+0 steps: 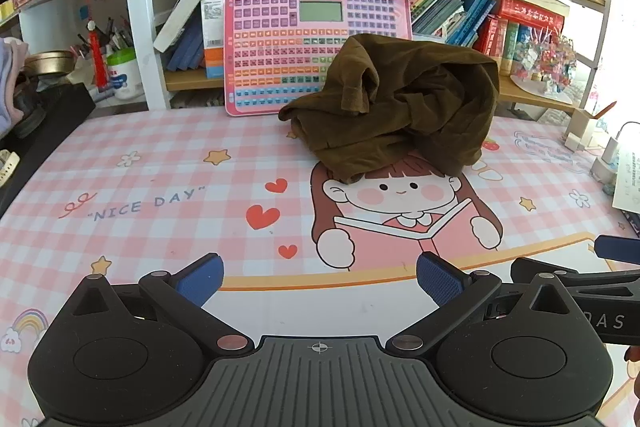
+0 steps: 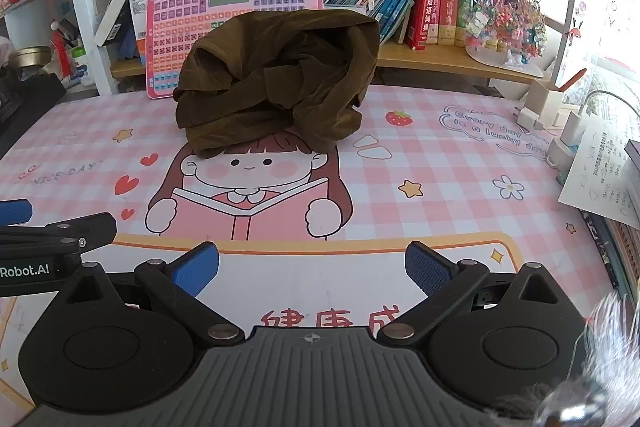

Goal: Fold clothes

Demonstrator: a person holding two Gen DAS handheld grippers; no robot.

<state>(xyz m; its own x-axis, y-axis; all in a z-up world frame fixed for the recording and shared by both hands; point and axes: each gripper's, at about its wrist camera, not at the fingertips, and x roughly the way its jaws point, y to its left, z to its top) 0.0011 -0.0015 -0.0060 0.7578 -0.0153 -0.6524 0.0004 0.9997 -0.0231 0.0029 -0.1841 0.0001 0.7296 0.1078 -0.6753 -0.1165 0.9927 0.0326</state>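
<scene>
Garment: brown garment (image 1: 394, 103) lies crumpled at the far middle of the worktop (image 1: 160, 163), untouched, not yet spread for folding.
Grippers: left gripper (image 1: 320, 283) and right gripper (image 2: 312, 271) both released, empty, hovering near.
Surroundings: pink toy keyboard (image 1: 280, 51) leans just behind; chargers (image 2: 560, 131) far right.

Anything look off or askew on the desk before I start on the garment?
The brown garment sits in a crumpled heap at the back of the mat, hiding part of the pink keyboard toy leaning on the shelf. On the shelf, one book leans steeply. Nothing looks spilled or damaged. Both grippers, left and right, are open and empty.
</scene>
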